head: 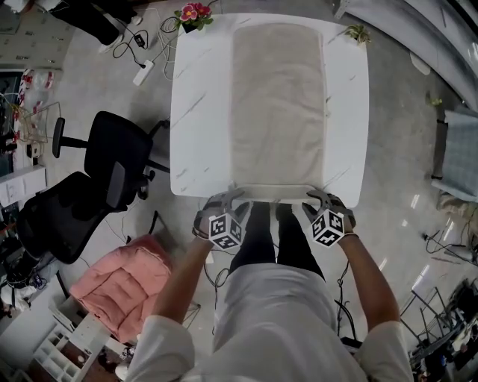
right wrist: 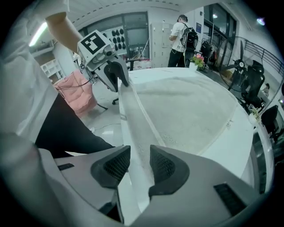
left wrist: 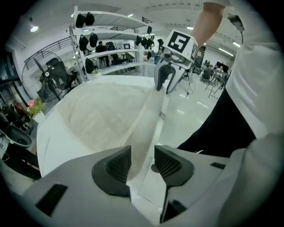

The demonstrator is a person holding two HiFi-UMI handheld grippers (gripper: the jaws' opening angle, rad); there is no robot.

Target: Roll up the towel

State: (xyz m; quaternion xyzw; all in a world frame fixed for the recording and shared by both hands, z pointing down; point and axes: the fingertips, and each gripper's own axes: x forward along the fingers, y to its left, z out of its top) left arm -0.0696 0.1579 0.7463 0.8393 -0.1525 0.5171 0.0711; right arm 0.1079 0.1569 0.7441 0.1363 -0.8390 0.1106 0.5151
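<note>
A beige towel [head: 278, 104] lies flat along the middle of the white marble table [head: 196, 112]. Its near hem is lifted off the table's front edge into a taut band between my two grippers. My left gripper [head: 231, 198] is at the near left corner; in the left gripper view the hem [left wrist: 144, 133] runs up between the pads of the left gripper [left wrist: 142, 162] and they close on it. My right gripper [head: 318, 198] is shut on the near right corner; in the right gripper view the hem [right wrist: 133, 133] fills the gap of the right gripper [right wrist: 140, 165].
Two black office chairs [head: 112, 160] and a pink padded bundle [head: 123, 280] are on the floor at the left. A flower pot [head: 194, 13] and a small plant [head: 358, 33] stand at the table's far corners. The person's legs [head: 272, 239] are against the front edge.
</note>
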